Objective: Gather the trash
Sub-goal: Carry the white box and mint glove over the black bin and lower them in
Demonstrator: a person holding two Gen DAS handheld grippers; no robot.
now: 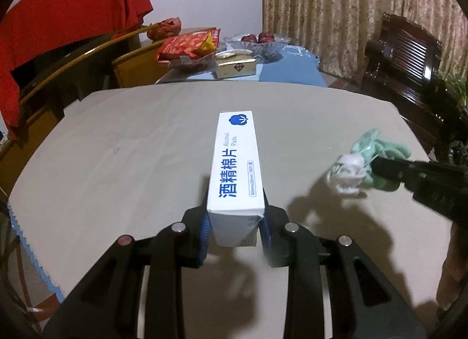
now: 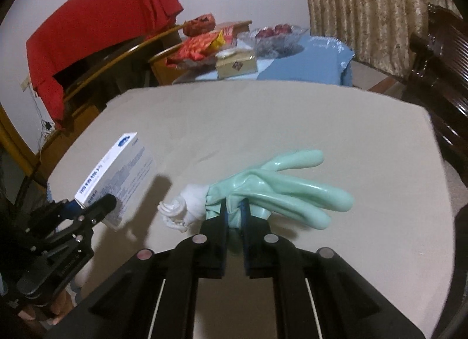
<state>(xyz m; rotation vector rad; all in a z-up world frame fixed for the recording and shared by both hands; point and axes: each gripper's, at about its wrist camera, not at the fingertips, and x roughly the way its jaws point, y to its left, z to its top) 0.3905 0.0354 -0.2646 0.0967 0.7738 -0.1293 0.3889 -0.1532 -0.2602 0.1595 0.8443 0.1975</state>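
White alcohol-pads box (image 1: 235,169) clamped at its near end in the left gripper (image 1: 235,230), lifted above the beige table (image 1: 131,148), pale green rubber glove (image 2: 280,186) pinched in the nearly closed right gripper (image 2: 234,216), both angled downward, tabletop bare to its far edge

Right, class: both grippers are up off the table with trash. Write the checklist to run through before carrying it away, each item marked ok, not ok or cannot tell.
1. Left gripper clamped on the box: ok.
2. Box level in the grip, not sagging: ok.
3. Right gripper shut on the green glove: ok.
4. White wad attached to the glove and secure: cannot tell.
5. Table free of other trash: ok in both views.
6. Bin for the trash in sight: not ok, none visible.
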